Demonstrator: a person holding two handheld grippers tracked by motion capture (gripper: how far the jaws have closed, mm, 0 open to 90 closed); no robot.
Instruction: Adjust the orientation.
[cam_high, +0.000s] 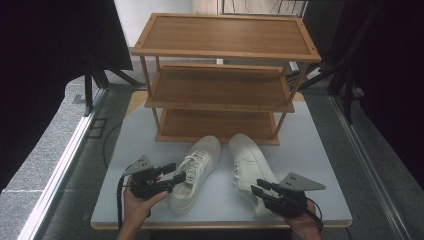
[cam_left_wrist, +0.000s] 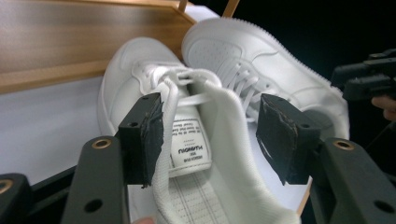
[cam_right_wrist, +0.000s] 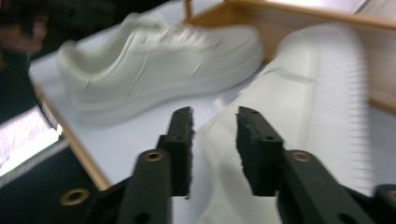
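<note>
Desk (cam_high: 150, 135): pale grey-white top with a light wood edge, on grey carpet beside metal floor rails; dark drapes at both sides. Three-tier wooden shoe rack (cam_high: 222, 75) at the far half. Left white sneaker (cam_high: 196, 172) and right white sneaker (cam_high: 252, 167) side by side just before it, toes towards the rack. Left hand-held gripper (cam_high: 174, 175): jaws apart, astride the left sneaker's collar. Right hand-held gripper (cam_high: 259, 187): jaws apart at the right sneaker's heel; contact unclear, view blurred.
</note>
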